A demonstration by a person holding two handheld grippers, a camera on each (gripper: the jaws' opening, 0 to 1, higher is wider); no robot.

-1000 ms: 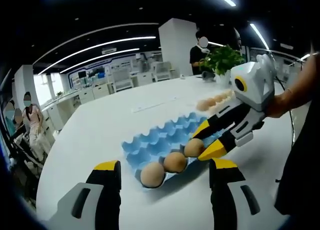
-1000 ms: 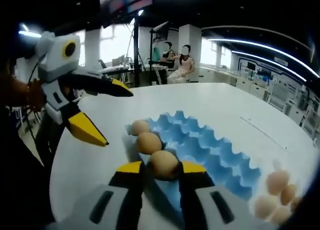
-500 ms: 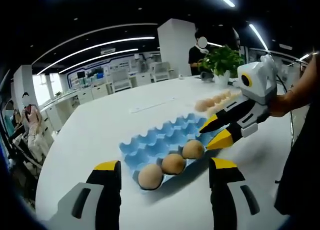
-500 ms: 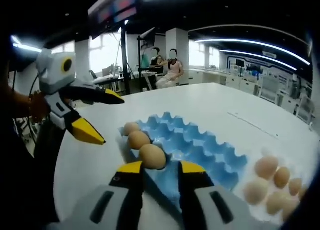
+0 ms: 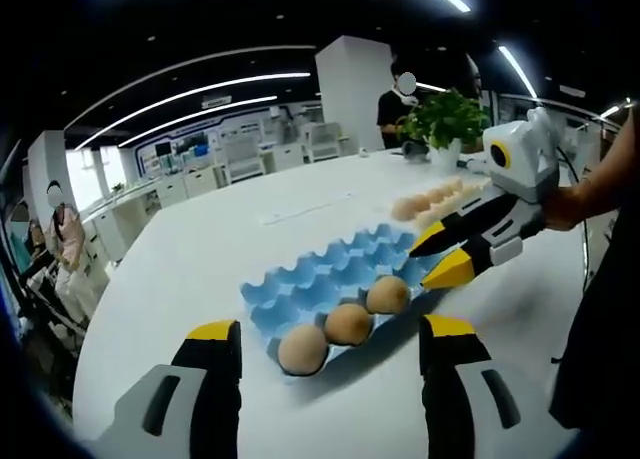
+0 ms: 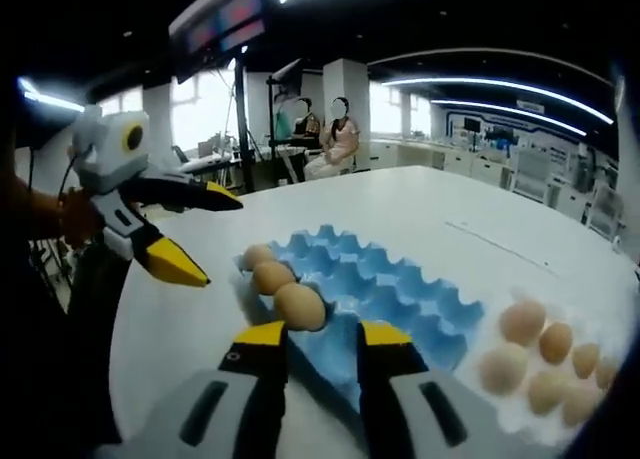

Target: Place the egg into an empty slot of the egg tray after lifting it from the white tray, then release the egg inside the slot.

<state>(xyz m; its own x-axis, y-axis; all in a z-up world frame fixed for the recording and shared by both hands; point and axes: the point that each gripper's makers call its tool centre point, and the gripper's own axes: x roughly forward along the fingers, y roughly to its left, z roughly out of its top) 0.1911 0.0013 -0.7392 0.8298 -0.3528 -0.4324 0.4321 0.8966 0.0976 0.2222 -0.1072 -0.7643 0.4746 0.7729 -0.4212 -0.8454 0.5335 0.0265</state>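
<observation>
A blue egg tray (image 5: 320, 274) lies on the white table with three brown eggs in its near row: one (image 5: 303, 349), a second (image 5: 348, 323) and a third (image 5: 387, 295). My right gripper (image 5: 440, 257) hovers just right of the third egg, open and empty. My left gripper (image 5: 328, 331) stands open in front of the tray. In the right gripper view the same eggs (image 6: 300, 306) sit along the blue egg tray's (image 6: 400, 294) left edge, just beyond my right gripper (image 6: 323, 334). The left gripper (image 6: 205, 234) hangs open at the left. Several eggs (image 6: 540, 354) lie on the white tray (image 6: 600, 404).
Beyond the blue tray, the white tray's eggs (image 5: 430, 199) sit near a potted plant (image 5: 447, 119), with a person (image 5: 398, 104) standing behind. A thin paper strip (image 5: 305, 211) lies on the table (image 5: 200, 269). Two people (image 6: 320, 139) sit past the table's far edge.
My right gripper has let go of the third egg and drawn back from the blue tray. The egg stays in its slot. The left gripper has held still.
</observation>
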